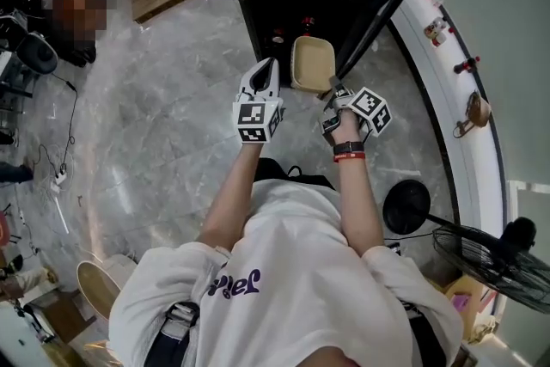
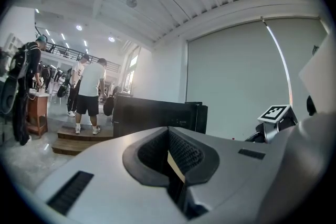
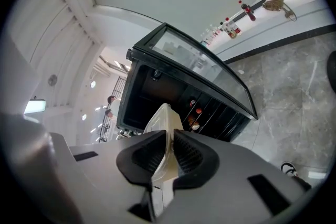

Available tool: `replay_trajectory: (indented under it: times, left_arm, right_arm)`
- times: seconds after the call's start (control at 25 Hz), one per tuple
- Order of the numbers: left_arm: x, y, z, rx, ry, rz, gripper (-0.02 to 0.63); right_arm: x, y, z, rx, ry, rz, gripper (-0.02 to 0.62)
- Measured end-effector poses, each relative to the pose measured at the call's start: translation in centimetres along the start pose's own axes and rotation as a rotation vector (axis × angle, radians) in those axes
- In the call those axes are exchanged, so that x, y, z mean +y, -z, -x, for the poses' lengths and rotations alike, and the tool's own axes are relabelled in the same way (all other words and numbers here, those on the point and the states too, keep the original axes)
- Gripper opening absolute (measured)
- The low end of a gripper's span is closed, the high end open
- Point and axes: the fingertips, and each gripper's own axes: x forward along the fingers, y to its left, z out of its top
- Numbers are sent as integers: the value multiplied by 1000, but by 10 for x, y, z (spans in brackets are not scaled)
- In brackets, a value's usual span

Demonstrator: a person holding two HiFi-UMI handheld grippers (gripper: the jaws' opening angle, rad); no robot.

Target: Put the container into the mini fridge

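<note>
Right gripper (image 3: 169, 152) clenched on container (image 3: 165, 119) rim, left gripper (image 2: 170, 157) closed on nothing; hold level, push straight ahead of jaws into open mini fridge (image 3: 152, 93)

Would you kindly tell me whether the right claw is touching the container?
Touching. The right gripper view shows the right claw closed on the container, with both jaws pressed against its edge.
</note>
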Motion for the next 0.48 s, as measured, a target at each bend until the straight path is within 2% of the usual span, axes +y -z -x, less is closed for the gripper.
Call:
replay_trajectory:
  times: [0.16,0.48]
  left_arm:
    - [6,5,-13,15,-25,5,20]
    - [22,11,-32,30,-53,11,20]
  right_arm:
    - [-5,-11,-18,-7,3,3,57]
    - [4,-19,-49,-10,14,73,55]
